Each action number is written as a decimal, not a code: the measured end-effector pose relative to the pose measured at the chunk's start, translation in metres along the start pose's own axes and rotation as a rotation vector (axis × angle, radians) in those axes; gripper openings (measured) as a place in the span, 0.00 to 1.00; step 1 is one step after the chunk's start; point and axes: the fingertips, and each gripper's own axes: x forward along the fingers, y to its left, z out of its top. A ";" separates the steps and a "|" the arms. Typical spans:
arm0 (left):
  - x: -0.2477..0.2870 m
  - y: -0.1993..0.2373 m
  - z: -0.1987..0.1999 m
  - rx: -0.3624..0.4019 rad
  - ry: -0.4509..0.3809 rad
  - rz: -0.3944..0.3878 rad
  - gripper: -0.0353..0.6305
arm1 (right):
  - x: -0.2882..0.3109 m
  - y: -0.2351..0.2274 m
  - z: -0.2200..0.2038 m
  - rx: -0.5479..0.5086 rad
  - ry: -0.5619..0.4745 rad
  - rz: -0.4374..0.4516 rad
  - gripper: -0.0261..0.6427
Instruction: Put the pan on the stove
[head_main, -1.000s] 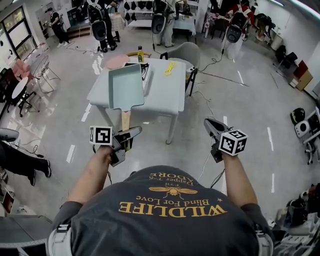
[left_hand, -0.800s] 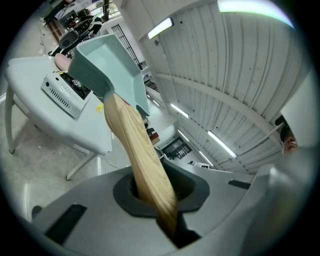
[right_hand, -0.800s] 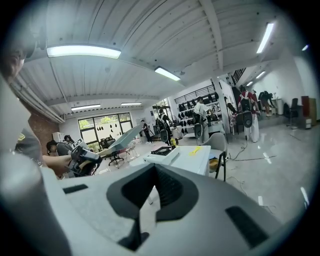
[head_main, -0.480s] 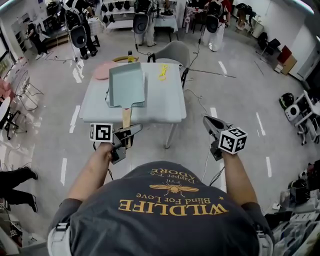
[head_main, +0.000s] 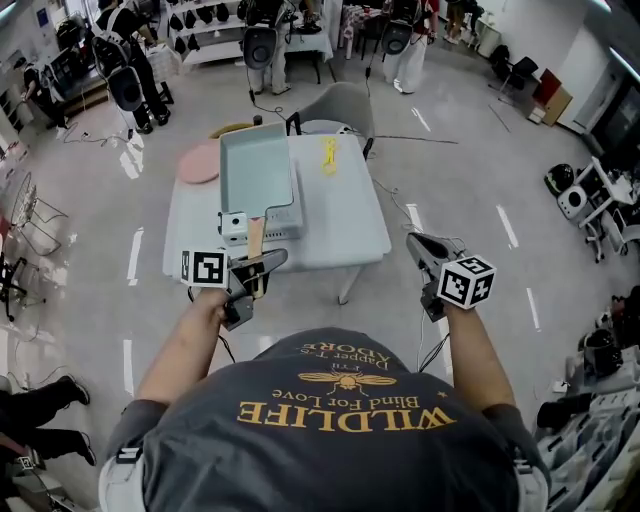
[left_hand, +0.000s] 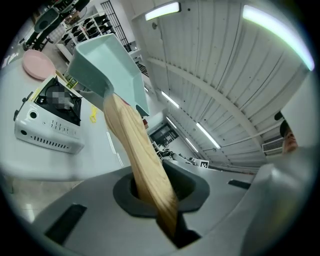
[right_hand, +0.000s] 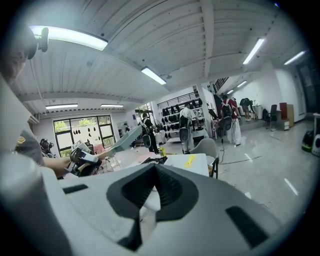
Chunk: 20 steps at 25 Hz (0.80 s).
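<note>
A pale teal rectangular pan with a wooden handle hangs tilted above the white table. My left gripper is shut on the near end of that handle. The white portable stove lies under the pan's near end, mostly hidden in the head view. In the left gripper view the stove sits to the left, below the raised pan. My right gripper hovers off the table's near right corner, shut and holding nothing. The right gripper view shows the pan lifted in the air.
A pink plate lies at the table's far left and a yellow item at its far right. A grey chair stands behind the table. People and equipment stands line the far side of the room.
The table has slid in the head view and stands nearer. The pan, still in my left gripper, now hangs over the stove, whose front panel shows beneath it. The right gripper keeps its pose.
</note>
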 end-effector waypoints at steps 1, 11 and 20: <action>0.000 -0.001 0.000 -0.001 0.006 0.000 0.12 | -0.003 0.001 0.001 0.004 0.003 -0.004 0.04; -0.037 0.052 0.052 -0.050 0.006 -0.012 0.12 | 0.063 0.010 0.019 0.025 0.053 -0.035 0.04; -0.089 0.001 -0.045 -0.040 -0.023 0.035 0.12 | 0.015 0.075 -0.031 0.025 0.022 0.062 0.04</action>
